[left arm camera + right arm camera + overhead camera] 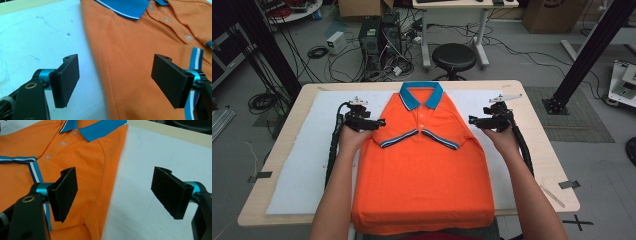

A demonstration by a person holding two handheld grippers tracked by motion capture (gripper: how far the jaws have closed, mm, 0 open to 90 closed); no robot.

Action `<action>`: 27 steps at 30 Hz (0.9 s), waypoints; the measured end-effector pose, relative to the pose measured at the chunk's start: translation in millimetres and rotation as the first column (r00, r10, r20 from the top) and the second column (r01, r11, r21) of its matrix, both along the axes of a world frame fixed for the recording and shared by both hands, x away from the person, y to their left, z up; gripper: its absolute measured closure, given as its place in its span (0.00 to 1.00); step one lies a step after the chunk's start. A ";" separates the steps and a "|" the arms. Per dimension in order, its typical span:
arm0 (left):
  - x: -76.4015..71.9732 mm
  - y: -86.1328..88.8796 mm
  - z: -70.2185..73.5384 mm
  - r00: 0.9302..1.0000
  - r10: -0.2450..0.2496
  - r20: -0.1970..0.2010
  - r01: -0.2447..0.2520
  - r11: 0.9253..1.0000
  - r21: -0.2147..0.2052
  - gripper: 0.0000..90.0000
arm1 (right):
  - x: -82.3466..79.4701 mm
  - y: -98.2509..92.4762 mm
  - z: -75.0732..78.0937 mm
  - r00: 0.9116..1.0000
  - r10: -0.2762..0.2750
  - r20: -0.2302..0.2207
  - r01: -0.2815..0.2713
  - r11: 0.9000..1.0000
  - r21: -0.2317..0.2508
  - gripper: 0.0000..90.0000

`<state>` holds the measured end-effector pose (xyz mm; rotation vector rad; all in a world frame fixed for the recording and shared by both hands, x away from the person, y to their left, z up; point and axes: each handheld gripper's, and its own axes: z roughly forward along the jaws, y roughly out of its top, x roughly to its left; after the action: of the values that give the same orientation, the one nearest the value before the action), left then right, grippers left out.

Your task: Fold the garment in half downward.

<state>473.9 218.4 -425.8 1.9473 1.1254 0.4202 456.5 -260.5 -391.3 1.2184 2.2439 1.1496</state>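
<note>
Orange polo shirt lies flat on the tabletop, sleeves folded in; left gripper and right gripper, fingers released, next pinch its side edges.

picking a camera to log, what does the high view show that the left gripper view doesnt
High view: the whole orange polo shirt with both sleeves folded in, both forearms, the right gripper, the wooden table, and a black stool beyond.

Left gripper view: close detail, namely the shirt's buttons, the shoulder seam, and the left gripper with its fingers wide apart over the shirt's edge.

Both: the shirt, its blue collar, the white mat.
</note>
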 end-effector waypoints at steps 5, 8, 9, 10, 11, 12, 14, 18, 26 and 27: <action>7.0 -2.1 -1.0 1.000 0.008 0.013 -0.008 1.000 -0.013 0.25 | 12.1 6.7 -2.8 1.000 -0.003 -0.020 0.003 1.000 0.005 0.24; 12.5 -3.3 -5.6 1.000 0.000 -0.019 0.000 1.000 -0.013 0.25 | 18.1 10.9 -7.0 1.000 -0.006 -0.027 0.006 1.000 -0.005 0.24; 15.4 -4.7 -7.6 1.000 -0.003 -0.029 0.003 1.000 0.001 0.25 | 19.9 12.0 -8.6 1.000 -0.008 -0.030 0.008 1.000 -0.004 0.24; 17.1 -5.6 -8.7 1.000 -0.001 -0.030 0.002 1.000 0.005 0.25 | 22.6 13.7 -10.8 0.999 -0.009 -0.040 0.009 1.000 -0.005 0.24; 19.9 -6.7 -10.4 0.999 0.001 -0.036 -0.001 1.000 0.012 0.25 | 24.0 15.0 -12.3 0.999 -0.009 -0.044 0.008 1.000 -0.008 0.24; 21.6 -7.2 -11.4 0.999 0.003 -0.041 -0.002 1.000 0.016 0.25 | 25.7 17.2 -14.3 0.999 -0.006 -0.048 0.005 1.000 -0.017 0.24; 25.7 -8.8 -14.0 0.999 0.009 -0.048 -0.008 1.000 0.028 0.25 | 28.2 20.8 -17.7 0.998 -0.007 -0.058 0.006 1.000 -0.020 0.24; 28.9 -9.2 -18.0 0.998 0.030 -0.046 -0.030 1.000 0.010 0.25 | 35.8 28.8 -29.6 0.996 -0.006 -0.085 0.002 0.999 -0.040 0.24; 32.9 -10.3 -27.5 0.997 0.070 -0.043 -0.069 0.997 0.029 0.26 | 48.6 35.5 -52.2 0.992 -0.028 -0.126 0.022 0.998 -0.052 0.29; 33.3 -11.3 -27.6 0.996 0.075 -0.042 -0.073 0.997 0.036 0.27 | 49.9 36.1 -54.0 0.991 -0.035 -0.130 0.029 0.998 -0.053 0.30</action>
<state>507.2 207.2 -453.4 1.9572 1.2286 0.4414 506.4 -224.4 -445.3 1.3396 2.3241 1.0211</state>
